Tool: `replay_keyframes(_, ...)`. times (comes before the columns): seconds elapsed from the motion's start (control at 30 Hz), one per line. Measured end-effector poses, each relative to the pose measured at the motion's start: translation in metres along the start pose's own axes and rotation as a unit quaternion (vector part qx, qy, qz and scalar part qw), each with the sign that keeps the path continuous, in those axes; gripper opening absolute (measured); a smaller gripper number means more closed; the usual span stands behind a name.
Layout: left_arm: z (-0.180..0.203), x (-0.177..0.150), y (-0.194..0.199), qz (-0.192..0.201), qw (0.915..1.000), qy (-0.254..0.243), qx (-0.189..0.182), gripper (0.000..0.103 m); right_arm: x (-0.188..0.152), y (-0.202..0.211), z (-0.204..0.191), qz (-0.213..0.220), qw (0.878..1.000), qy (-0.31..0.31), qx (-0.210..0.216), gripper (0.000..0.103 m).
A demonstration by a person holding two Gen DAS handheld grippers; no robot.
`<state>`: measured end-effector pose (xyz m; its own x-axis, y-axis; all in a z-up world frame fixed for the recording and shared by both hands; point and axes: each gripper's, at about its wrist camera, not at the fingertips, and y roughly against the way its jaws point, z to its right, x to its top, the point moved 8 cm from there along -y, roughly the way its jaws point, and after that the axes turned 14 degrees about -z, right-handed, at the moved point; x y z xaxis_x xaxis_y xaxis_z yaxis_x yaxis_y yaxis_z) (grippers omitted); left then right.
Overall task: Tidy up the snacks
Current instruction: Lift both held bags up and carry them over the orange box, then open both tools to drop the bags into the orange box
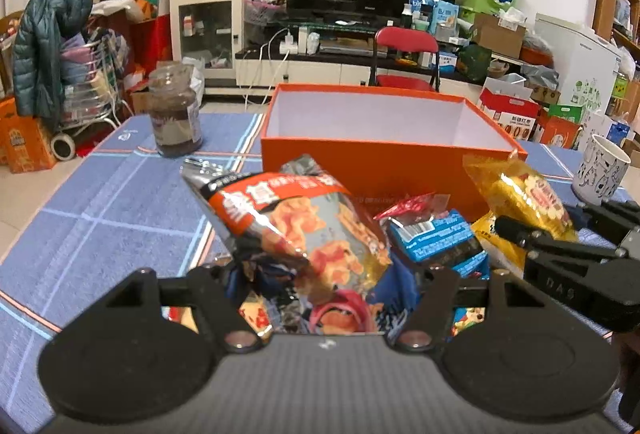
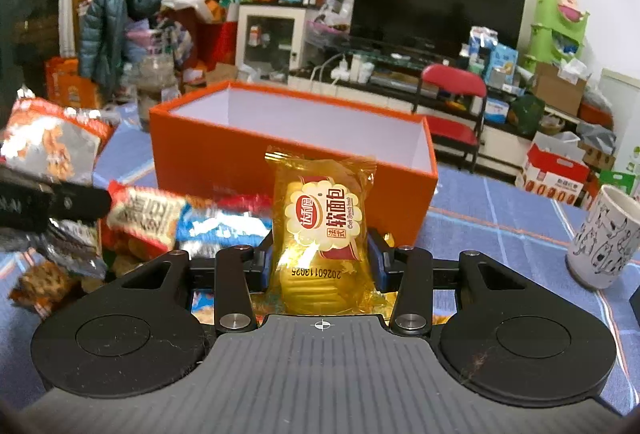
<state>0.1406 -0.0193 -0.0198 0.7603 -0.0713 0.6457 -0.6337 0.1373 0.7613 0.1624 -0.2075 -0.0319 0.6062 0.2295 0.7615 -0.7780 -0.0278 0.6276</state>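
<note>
An open orange box [image 1: 372, 161] with a white inside stands on the blue cloth; it also shows in the right wrist view [image 2: 224, 157]. My left gripper [image 1: 320, 266] is shut on a silver and orange snack bag [image 1: 292, 222], held above the snack pile in front of the box. My right gripper [image 2: 320, 254] is shut on a yellow soft-bread packet [image 2: 320, 226], upright in front of the box. That packet [image 1: 524, 193] and the right gripper [image 1: 560, 250] show at the right of the left wrist view. A blue packet [image 1: 440, 238] and other snacks [image 2: 152, 218] lie in the pile.
A glass jar [image 1: 176, 109] stands left of the box. A white mug with cat drawings [image 2: 600, 238] stands at the right. Beyond the table are a red chair [image 1: 404, 57], a television and cluttered shelves.
</note>
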Motion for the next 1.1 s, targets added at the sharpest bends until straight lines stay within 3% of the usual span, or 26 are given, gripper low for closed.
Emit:
replay_keyframes(0.13,-0.002,0.020,0.008,0.015,0.9998,0.000,-0.012,0.067,0.021,0.019,0.006,0.029,0.999,-0.016,0.002,0.028)
replay_keyframes(0.3,-0.010,0.078,0.007,0.034,0.9990,0.003,-0.028,0.067,0.056,0.028,0.023,0.057,0.998,-0.033,-0.009,0.028)
replay_keyframes(0.57,-0.008,0.172,-0.053,0.026,0.9994,0.006,-0.023,0.067,0.129,-0.021,0.039,0.047,0.998,-0.044,-0.011,0.028)
replay_keyframes(0.67,-0.004,0.187,-0.079,0.006,0.9996,0.000,-0.026,0.076,0.151,-0.053,0.041,0.020,0.999,-0.040,-0.020,0.034)
replay_keyframes(0.73,-0.006,0.192,-0.081,0.012,0.9999,-0.006,-0.010,0.077,0.158,-0.060,0.046,0.016,0.998,-0.051,-0.020,0.051)
replay_keyframes(0.87,-0.021,0.184,-0.044,0.044,0.9986,-0.009,-0.026,0.085,0.154,-0.027,0.056,0.052,0.996,-0.067,-0.013,0.052)
replay_keyframes(1.0,-0.045,0.145,0.007,0.080,0.9963,-0.002,-0.030,0.101,0.101,0.031,0.060,0.084,0.993,-0.085,-0.005,0.073)
replay_keyframes(1.1,-0.064,0.099,0.029,0.077,0.9965,0.008,-0.030,0.100,0.051,0.052,0.050,0.069,0.995,-0.066,-0.017,0.072)
